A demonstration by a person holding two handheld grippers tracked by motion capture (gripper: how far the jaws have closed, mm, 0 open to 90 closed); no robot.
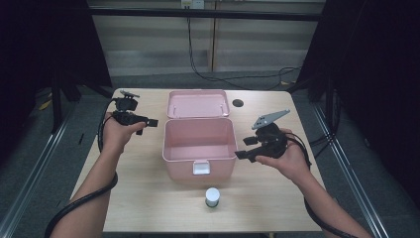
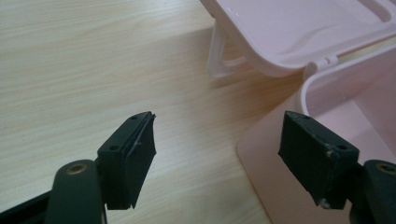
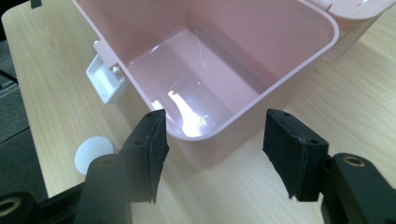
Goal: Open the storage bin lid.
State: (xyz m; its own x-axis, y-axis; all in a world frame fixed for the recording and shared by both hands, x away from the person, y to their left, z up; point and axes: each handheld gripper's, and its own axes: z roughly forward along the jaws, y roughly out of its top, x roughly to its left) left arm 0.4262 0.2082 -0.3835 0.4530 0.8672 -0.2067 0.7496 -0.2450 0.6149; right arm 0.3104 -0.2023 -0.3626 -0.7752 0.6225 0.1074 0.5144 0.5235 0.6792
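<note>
Pink box (image 1: 183,168): thin moulded plastic, empty, so probably light and easy to shove by accident. Walls stiff enough to pinch, yet smooth and glossy, likely slippery under the pads. Best taken by the rolled rim at a short end wall, one jaw inside and one outside, or steadied from both ends at once. Lid (image 1: 198,104) likely to flex if gripped at a thin edge, so better pushed at its free edge than squeezed.

Stands at the middle of the table (image 1: 138,198), mouth upward, long axis running parallel to the near edge. White latch (image 1: 201,168) faces the near edge. Lid hinged along the back wall, thrown fully open and lying toward the far edge, inner face up.

At the box's left end, just off its back corner, left gripper (image 1: 148,125): jaws spread wide, nothing between them but bare wood in the left gripper view, box corner (image 2: 261,154) just beside one jaw. At the right end, right gripper (image 1: 243,148): jaws spread too, pointing at the near right corner of the box (image 3: 261,60) without touching it.

Further out, near the near edge and in front of the latch, a small white jar (image 1: 212,197), upright, well apart from both grippers.
</note>
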